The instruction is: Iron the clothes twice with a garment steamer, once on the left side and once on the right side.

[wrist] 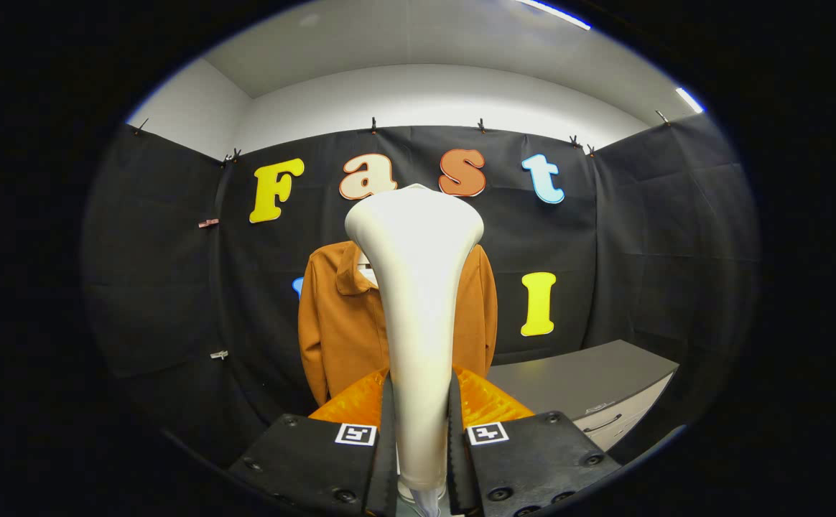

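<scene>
**Steamer gripped upright ahead of the hanging jacket**

The claw (421, 431) is closed on the glossy cream-white plastic garment steamer (415, 287), with both fingers pressed against the narrow handle from either side. The steamer stands upright between the fingers, its handle running up from the grip and flaring into a broad, rounded head at the top.

Beyond the steamer hangs the rust-orange, collared fabric jacket (339, 323), front-facing against the black cloth wall (166, 273) of the booth. The steamer covers the jacket's middle, so the garment's left shoulder, collar and sleeve show on one side of it and a strip of the other shoulder and sleeve on the other side. Whether the steamer head touches the cloth cannot be told.

To the right of the jacket, lower down, stands a grey flat-topped worktop (583, 380) with pale drawer fronts below its near edge. Its far edge meets the cloth wall.
</scene>
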`<state>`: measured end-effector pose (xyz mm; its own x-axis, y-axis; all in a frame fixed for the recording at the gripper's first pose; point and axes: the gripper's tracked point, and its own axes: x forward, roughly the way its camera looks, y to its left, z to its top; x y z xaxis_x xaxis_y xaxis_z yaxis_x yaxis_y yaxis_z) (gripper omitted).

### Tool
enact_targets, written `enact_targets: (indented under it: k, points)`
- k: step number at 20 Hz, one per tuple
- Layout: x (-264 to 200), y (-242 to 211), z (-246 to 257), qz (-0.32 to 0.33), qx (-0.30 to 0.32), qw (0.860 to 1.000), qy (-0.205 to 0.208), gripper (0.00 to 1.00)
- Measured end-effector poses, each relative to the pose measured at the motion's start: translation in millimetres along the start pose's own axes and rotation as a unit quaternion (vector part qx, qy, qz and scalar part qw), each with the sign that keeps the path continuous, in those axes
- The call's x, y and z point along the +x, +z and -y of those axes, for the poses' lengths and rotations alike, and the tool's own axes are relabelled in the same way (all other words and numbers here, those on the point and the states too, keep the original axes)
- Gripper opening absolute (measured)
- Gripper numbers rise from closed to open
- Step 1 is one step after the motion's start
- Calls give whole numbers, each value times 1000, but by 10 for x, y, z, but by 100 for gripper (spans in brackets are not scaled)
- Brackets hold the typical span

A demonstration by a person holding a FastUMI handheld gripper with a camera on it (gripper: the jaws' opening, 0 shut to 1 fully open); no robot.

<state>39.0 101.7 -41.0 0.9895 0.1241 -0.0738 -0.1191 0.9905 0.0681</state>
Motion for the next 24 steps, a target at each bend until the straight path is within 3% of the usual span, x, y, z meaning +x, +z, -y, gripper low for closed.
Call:
enact_targets:
  k: [24]
  points:
    - [-200,47,118,9,3,1000,-12,31]
